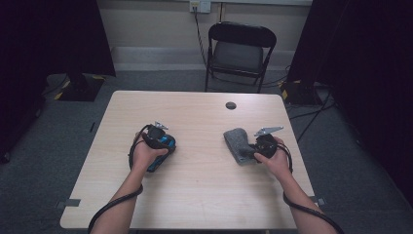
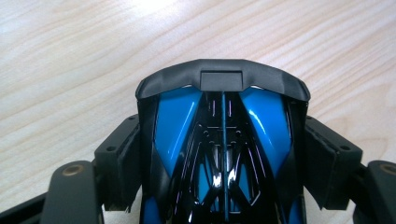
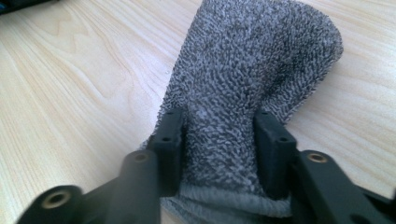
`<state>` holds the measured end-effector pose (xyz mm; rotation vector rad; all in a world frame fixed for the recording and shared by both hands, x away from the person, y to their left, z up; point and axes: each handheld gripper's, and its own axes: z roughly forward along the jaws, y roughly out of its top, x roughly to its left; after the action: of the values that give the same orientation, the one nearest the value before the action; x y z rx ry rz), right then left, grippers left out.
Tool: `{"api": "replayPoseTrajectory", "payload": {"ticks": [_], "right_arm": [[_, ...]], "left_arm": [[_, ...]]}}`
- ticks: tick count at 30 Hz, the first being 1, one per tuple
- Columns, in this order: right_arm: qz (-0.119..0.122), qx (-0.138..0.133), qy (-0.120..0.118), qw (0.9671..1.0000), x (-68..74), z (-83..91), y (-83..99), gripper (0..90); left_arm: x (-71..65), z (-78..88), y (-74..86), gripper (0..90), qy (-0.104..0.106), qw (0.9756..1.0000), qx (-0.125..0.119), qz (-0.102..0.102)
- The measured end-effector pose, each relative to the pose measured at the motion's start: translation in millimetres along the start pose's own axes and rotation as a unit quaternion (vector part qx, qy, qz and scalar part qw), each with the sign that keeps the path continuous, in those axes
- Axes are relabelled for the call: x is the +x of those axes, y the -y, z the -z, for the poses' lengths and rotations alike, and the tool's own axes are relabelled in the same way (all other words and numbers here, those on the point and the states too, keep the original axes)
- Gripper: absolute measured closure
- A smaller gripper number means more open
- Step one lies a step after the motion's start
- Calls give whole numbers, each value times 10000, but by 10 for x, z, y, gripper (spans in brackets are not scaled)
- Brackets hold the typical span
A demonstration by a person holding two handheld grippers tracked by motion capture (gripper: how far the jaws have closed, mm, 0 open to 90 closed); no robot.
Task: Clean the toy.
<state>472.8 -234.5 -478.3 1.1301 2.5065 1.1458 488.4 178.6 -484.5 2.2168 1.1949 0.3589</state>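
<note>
While the big wooden table [image 1: 195, 195] holds everything, a black folding chair [image 1: 241, 51] stands behind it. On the table's right side lies a grey fuzzy towel [image 1: 237, 144], rolled up. The right gripper [image 3: 219, 144] has its jaws pressed on both sides of the towel's near end, so it is holding the towel. On the left side sits a blue and black toy car [image 2: 222, 144]. The left gripper [image 2: 222, 163] has its jaws tight on the car's two sides. I think the job is wiping the car, but I cannot be sure. To do it well, hold the car still and rub softly.
</note>
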Motion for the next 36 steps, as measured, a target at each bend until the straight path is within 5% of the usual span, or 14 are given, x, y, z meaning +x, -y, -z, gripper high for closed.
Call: {"api": "replayPoseTrajectory", "payload": {"ticks": [8, 23, 36], "right_arm": [[1, -164, 124, 9998, 4, 27, -20, 409], [-23, -133, 245, 9996, 35, 56, -64, 334], [-1, -230, 271, 9994, 106, 111, -137, 250]], "left_arm": [[-8, -12, 35, 246, -28, 10000, -53, -6], [18, 153, 17, 178, 37, 9997, -198, 149], [-115, 342, -29, 163, 319, 9984, -453, 138]]}}
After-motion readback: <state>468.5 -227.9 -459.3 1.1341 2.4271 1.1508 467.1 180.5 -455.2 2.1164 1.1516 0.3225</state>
